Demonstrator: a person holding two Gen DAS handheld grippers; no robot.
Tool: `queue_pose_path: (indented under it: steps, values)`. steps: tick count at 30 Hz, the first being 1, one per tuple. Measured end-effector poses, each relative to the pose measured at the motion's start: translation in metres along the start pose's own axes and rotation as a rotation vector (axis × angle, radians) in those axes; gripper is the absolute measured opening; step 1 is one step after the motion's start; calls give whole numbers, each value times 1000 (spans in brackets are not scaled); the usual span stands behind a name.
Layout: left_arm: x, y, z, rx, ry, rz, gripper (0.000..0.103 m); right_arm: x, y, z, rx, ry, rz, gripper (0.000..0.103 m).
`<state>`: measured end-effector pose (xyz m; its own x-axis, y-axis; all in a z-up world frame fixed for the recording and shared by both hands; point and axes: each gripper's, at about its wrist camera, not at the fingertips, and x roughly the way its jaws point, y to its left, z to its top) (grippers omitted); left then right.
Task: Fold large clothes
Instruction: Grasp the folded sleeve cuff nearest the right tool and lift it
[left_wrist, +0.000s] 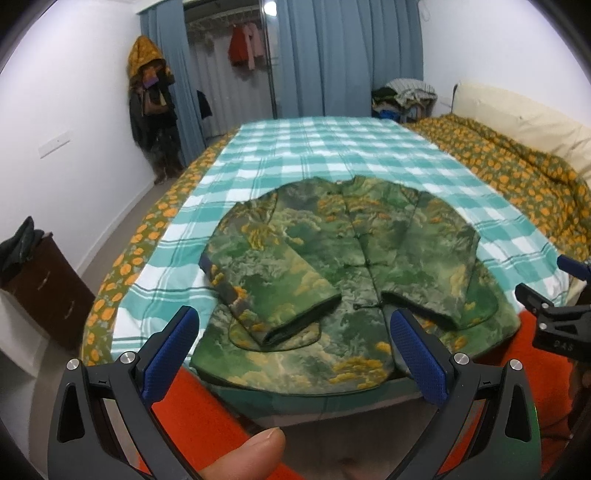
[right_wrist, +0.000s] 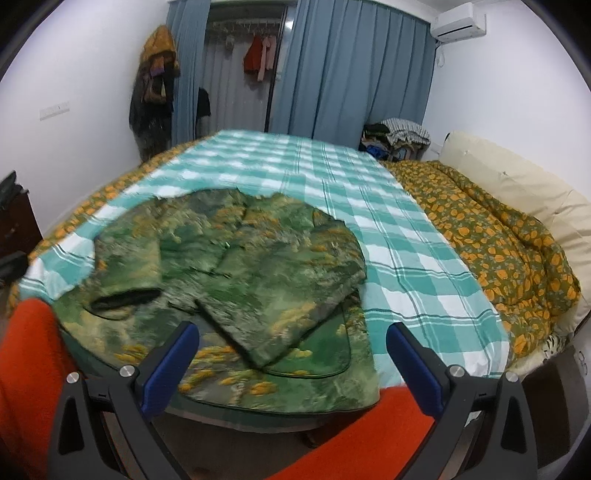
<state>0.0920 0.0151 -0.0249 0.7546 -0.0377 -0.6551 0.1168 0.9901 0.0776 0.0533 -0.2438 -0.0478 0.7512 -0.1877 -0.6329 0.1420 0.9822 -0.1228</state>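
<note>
A green and yellow patterned jacket (left_wrist: 343, 277) lies flat, front up, on the teal checked sheet (left_wrist: 332, 151) at the bed's near edge. Both sleeves are folded in over its front. It also shows in the right wrist view (right_wrist: 236, 280), somewhat blurred. My left gripper (left_wrist: 295, 332) is open and empty, held just before the jacket's hem. My right gripper (right_wrist: 291, 347) is open and empty, above the jacket's near right corner; it also shows at the right edge of the left wrist view (left_wrist: 554, 291).
A floral orange quilt (right_wrist: 495, 236) and a cream pillow (right_wrist: 517, 184) lie along the bed's right side. A clothes pile (right_wrist: 399, 136) sits at the far right corner. A dark dresser (left_wrist: 40, 280) stands left. Blue curtains (left_wrist: 343, 55) hang behind.
</note>
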Motion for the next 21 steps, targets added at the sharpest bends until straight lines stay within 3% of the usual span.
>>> queue_pose_path:
  steps: [4,9,13,17,21]
  values:
    - [17,-2,0,-6,18,-13,103,35,5,-3,-47,36,14,103]
    - [42,-6,-2,-8,29,-11,103,86,38,-13,-177,77,83,103]
    - [64,-11,-9,10,84,-27,103,130,63,-19,-264,129,103,103]
    - [73,-12,-14,18,107,-26,103,156,82,-24,-355,133,115,103]
    - [86,-11,-17,18,134,-31,103,170,87,-27,-368,147,119,103]
